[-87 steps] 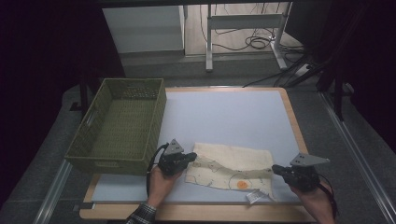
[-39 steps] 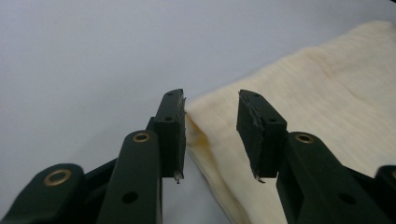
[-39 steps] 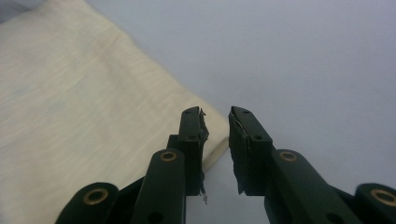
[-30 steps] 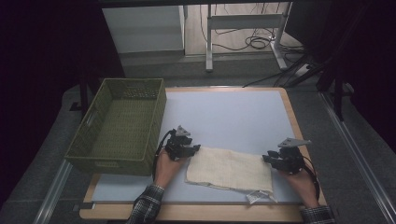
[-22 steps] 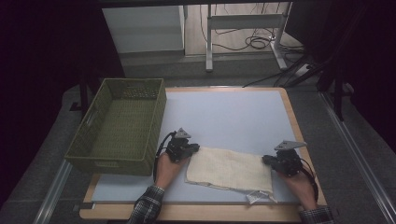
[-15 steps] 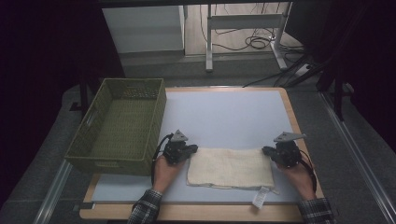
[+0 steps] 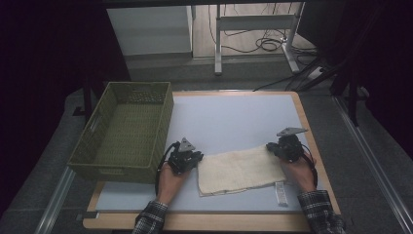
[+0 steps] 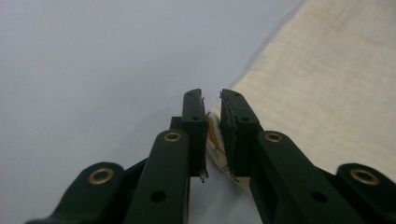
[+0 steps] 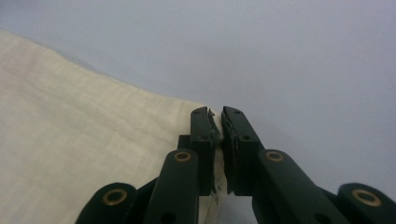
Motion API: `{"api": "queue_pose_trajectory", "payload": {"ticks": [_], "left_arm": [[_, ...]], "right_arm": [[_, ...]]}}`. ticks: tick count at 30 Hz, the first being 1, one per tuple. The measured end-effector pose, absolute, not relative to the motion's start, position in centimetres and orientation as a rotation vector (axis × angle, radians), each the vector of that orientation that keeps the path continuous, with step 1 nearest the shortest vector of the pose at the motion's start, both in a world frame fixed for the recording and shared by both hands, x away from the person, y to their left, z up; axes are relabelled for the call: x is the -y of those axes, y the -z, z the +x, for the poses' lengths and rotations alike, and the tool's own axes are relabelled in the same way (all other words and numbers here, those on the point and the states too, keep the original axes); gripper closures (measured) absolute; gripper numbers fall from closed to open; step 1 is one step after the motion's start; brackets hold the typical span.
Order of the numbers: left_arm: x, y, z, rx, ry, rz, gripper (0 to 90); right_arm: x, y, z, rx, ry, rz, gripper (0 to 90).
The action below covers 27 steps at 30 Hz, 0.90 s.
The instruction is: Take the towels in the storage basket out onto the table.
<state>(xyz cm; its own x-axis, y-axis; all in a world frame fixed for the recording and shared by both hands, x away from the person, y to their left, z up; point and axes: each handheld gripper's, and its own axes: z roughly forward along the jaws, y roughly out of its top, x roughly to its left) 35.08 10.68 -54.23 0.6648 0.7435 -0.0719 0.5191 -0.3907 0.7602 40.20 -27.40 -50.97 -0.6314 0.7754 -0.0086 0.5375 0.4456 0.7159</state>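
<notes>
Cloth (image 7: 241,169) now folded, claws apparently clamped

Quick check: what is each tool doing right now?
Left tool: shut on the cloth's left corner.
Right tool: shut on its right corner.

Both forearms reach in over the near edge of the worktop, the left gripper (image 7: 185,159) and the right gripper (image 7: 286,147) held low and well apart, each with its fingers (image 8: 194,122) nearly together, pinching cloth.
</notes>
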Motion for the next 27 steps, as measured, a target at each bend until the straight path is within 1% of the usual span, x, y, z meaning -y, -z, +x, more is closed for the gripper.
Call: {"api": "queue_pose_trajectory", "payload": {"ticks": [2, 5, 9, 10, 11, 14, 17, 22, 24, 25, 27], "left_arm": [[-10.7, 54.3, 35.2, -0.985, -0.346, 2.084, 76.2], [-10.8, 54.4, 35.4, -1.008, -0.338, 2.074, 69.3], [-10.8, 54.5, 35.4, -1.008, -0.324, 2.072, 66.5], [-10.8, 54.5, 35.4, -1.008, -0.324, 2.072, 65.8], [-10.9, 54.5, 35.5, -1.001, -0.312, 2.075, 64.6], [-11.0, 54.5, 35.6, -1.004, -0.291, 2.064, 62.8], [-10.8, 54.5, 35.4, -0.991, -0.315, 2.081, 62.4], [-10.8, 54.5, 35.4, -0.988, -0.319, 2.081, 62.1], [-10.8, 54.5, 35.4, -0.984, -0.323, 2.083, 61.7], [-10.7, 54.5, 35.4, -0.982, -0.326, 2.083, 61.5], [-10.7, 54.5, 35.3, -0.984, -0.321, 2.082, 61.0]], "right_arm": [[27.7, 50.7, 39.9, -2.363, -1.017, 1.123, 76.6], [28.0, 50.3, 39.5, -2.358, -1.031, 1.134, 68.4], [28.1, 50.5, 38.6, -2.375, -1.041, 1.137, 59.5], [28.1, 50.5, 38.6, -2.375, -1.041, 1.137, 59.5], [27.9, 50.7, 38.0, -2.394, -1.049, 1.140, 55.6], [27.7, 51.0, 37.5, -2.418, -1.044, 1.146, 55.4], [27.2, 51.0, 36.4, -2.451, -1.028, 1.119, 55.5], [26.3, 50.7, 35.2, -2.492, -1.050, 1.092, 55.4], [26.1, 50.7, 35.0, -2.504, -1.052, 1.091, 54.0], [25.4, 50.5, 34.4, -2.504, -1.035, 1.073, 49.6], [24.7, 50.3, 33.9, -2.501, -1.018, 1.034, 46.6]]}}
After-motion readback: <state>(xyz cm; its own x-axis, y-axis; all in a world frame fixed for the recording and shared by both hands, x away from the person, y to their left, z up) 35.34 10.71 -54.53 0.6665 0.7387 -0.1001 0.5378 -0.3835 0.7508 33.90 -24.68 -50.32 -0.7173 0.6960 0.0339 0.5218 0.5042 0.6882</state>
